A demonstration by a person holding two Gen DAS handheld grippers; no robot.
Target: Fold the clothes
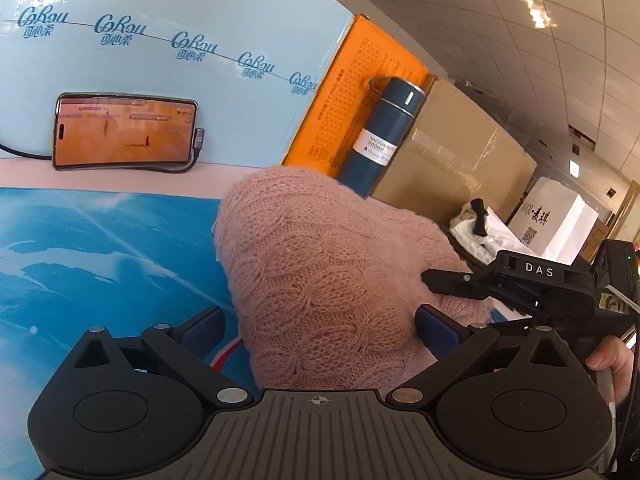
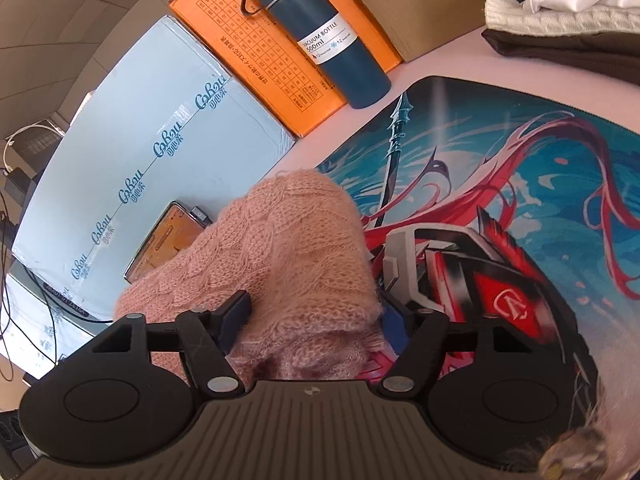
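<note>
A pink cable-knit sweater (image 1: 320,260) lies bunched in a thick mound on the printed blue desk mat (image 1: 100,260). My left gripper (image 1: 320,328) is open wide around its near end: the right pad touches the knit and the left pad (image 1: 204,328) stands clear of it. In the right wrist view the sweater (image 2: 288,240) fills the gap of my right gripper (image 2: 316,316), and both pads press into the bundle. That right gripper (image 1: 460,300) also shows from the left wrist, at the sweater's right side, with a person's hand (image 1: 612,360) behind it.
Behind the mat (image 2: 500,160) a phone (image 1: 124,132) leans on a light blue carton (image 1: 160,60). To the carton's right stand an orange box (image 1: 340,92), a dark blue vacuum bottle (image 1: 380,136) and a cardboard box (image 1: 460,152). Other clothes (image 2: 560,12) are piled at the right.
</note>
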